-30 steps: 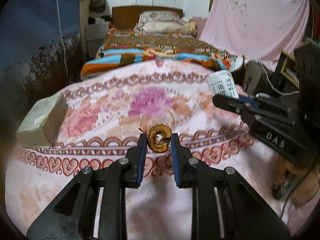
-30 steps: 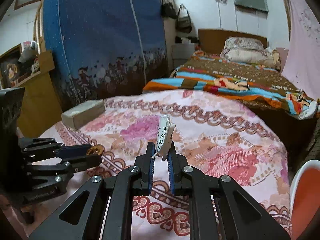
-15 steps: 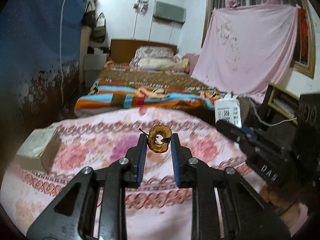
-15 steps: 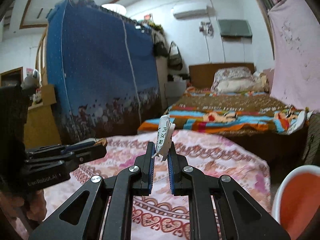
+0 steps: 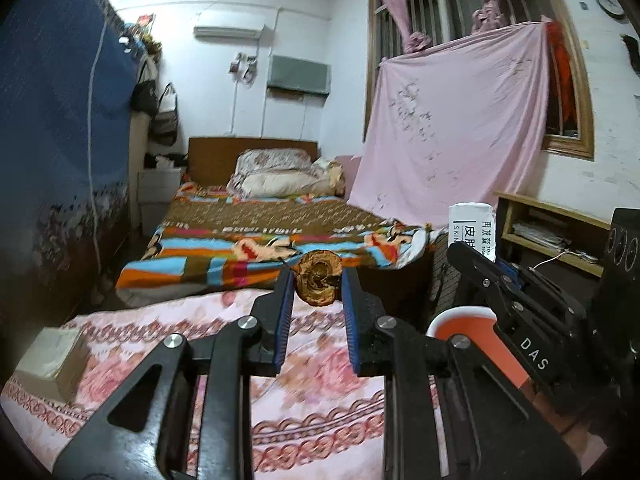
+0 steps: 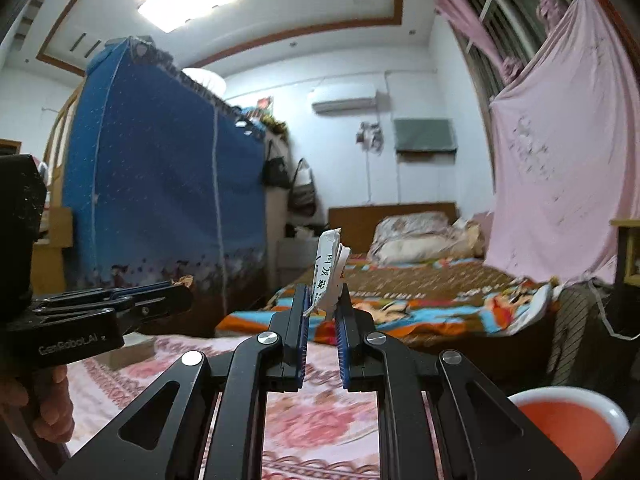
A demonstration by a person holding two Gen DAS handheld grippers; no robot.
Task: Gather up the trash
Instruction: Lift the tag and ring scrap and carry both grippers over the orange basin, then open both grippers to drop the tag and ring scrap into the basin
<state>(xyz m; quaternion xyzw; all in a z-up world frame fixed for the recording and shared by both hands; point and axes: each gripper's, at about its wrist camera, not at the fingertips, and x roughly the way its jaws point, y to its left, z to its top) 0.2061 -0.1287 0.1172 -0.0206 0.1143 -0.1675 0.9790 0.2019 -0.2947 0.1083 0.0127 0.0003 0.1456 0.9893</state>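
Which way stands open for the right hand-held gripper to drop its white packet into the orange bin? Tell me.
Probably yes: the right hand-held gripper grips the white packet, and the orange bin stands open-topped, low to its right, nothing between.

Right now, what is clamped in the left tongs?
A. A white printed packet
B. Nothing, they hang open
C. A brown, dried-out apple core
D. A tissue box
C: in the left wrist view the left tongs are shut on a brown apple core, pressed between the blue pads; the white printed packet sits in the right tongs instead.
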